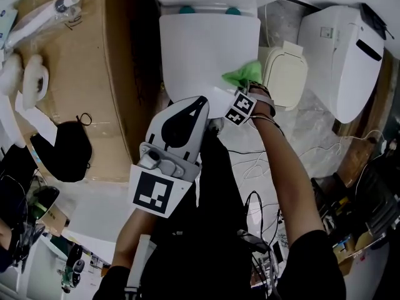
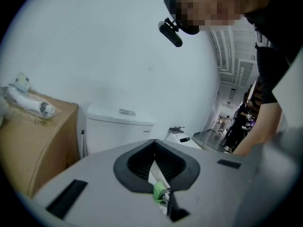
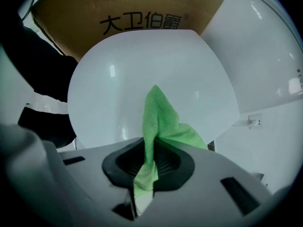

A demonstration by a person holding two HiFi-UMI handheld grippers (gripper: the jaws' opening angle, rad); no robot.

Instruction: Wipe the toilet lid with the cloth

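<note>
Between the right gripper's point(image 3: 150, 163) jaws a green cloth point(image 3: 160, 122) is pinched tight. One fold runs back through the dark pads and the rest fans out forward. We see the loose end lying against the glossy white toilet lid point(image 3: 113, 84), which is closed. From the head view the right gripper point(image 1: 245, 91) sits at the lid's point(image 1: 200, 45) right front edge, with the cloth point(image 1: 244, 75) bunched on that edge and an arm point(image 1: 290, 180) reaching in from below.

Left gripper point(image 2: 154, 167): jaws together, nothing clamped that we can name. A small green bit shows low in the seam, too small to tell what it is. Its camera faces a pale wall, the toilet tank point(image 2: 118, 129) and a cardboard box point(image 2: 33, 145) to the side. In the head view the left gripper point(image 1: 200, 104) hangs just in front of the lid's near edge, beside the right gripper. We cannot tell whether it touches the lid.

Further out, the cardboard box point(image 1: 94, 74) stands just left of the toilet, with a black bag point(image 1: 65, 152) lying on it. To the right, a cream seat cover point(image 1: 284, 74) and a white seat unit point(image 1: 347, 55) are on the floor, with loose cables point(image 1: 250, 164) nearby.
</note>
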